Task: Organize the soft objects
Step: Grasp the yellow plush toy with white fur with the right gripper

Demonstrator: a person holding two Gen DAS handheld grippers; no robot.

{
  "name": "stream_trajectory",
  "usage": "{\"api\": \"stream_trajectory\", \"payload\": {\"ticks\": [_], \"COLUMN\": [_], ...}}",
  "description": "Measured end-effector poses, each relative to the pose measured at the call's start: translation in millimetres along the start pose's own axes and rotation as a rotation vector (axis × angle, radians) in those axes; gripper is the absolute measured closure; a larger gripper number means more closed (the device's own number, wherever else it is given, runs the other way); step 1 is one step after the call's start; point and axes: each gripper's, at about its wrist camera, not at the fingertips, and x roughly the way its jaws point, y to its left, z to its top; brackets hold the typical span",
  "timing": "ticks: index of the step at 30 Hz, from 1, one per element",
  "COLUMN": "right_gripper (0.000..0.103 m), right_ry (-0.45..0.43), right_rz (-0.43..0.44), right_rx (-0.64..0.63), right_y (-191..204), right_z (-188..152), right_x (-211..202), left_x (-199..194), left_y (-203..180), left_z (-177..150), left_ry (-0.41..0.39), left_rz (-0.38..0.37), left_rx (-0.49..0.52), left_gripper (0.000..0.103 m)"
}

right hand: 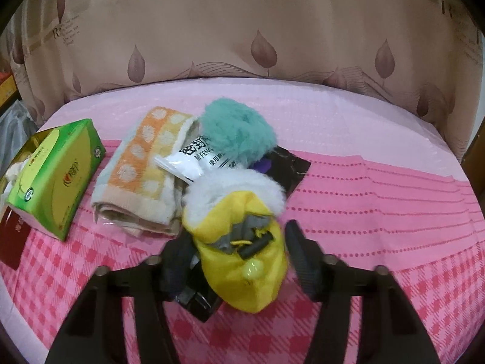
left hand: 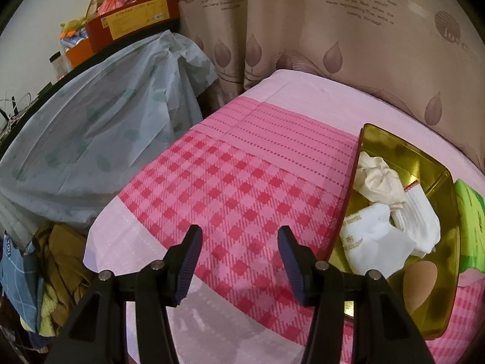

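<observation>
Right hand-held gripper [right hand: 239, 261] straddles a yellow pouch [right hand: 242, 261] on the table [right hand: 379, 212]; whether its pads press it I cannot tell. Left hand-held gripper [left hand: 239, 261] gapes above cloth, beside the gold tin [left hand: 424, 163] holding socks [left hand: 394, 227].

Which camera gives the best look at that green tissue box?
The right wrist view: the green cardboard tissue box shows whole, top and side, beside the folded orange towel. The left wrist view catches only a green sliver behind the gold tin.
</observation>
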Motion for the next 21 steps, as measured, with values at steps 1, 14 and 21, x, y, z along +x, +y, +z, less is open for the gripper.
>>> {"api": "stream_trajectory", "payload": {"ticks": [1, 14, 21], "right_gripper": [0.057, 0.064, 0.064], "right_ry": [-0.008, -0.053, -0.03], "right_rz": [0.0, -0.034, -0.121], "right_rx": [0.006, 0.057, 0.085], "right_y": [-1, -21, -50], "right_z": [0, -14, -24], "right_x": [0, -23, -29], "left_x": [0, -36, -73], "left_y": [-1, -42, -112], "left_z": [0, -7, -15], "left_ry": [-0.004, -0.054, -0.054], "left_rz": [0.001, -0.144, -0.296], "left_rx": [0.003, 0.108, 0.253], "left_gripper": [0.05, 0.05, 0.05]}}
